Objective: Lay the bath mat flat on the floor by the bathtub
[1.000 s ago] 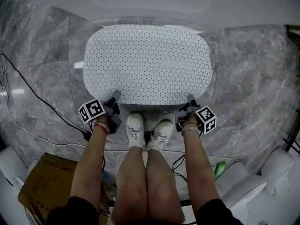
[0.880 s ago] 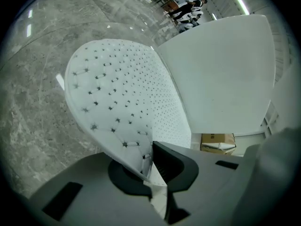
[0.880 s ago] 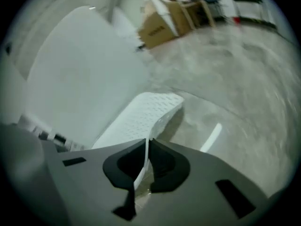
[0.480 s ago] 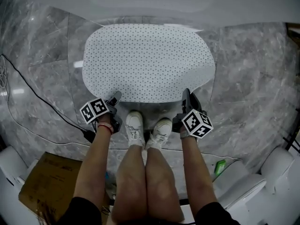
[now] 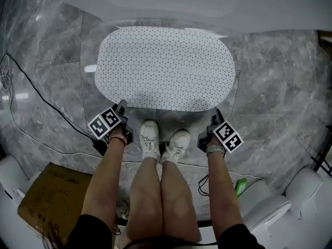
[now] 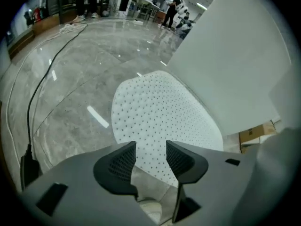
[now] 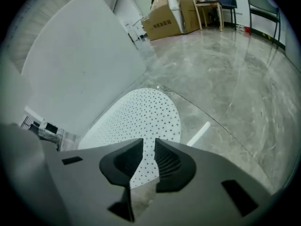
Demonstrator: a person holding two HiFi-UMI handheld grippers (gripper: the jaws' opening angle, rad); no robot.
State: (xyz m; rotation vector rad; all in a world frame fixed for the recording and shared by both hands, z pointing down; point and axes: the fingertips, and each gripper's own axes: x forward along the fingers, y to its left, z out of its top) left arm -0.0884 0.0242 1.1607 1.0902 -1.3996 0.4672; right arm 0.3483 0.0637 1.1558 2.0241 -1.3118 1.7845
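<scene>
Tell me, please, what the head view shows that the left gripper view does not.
Only the head view shows the person's legs and white shoes. Only the left gripper view shows people standing far across the room. Both show the bath mat lying flat on the marble floor beside the white bathtub, and the black cable.

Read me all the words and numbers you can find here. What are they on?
Nothing here can be read.
On the distant cardboard box, right gripper view: dark print, too blurred to read.
On the cardboard box by the person's left leg, head view: faint marks, unreadable.
On the marker cubes: black-and-white squares, no words.
</scene>
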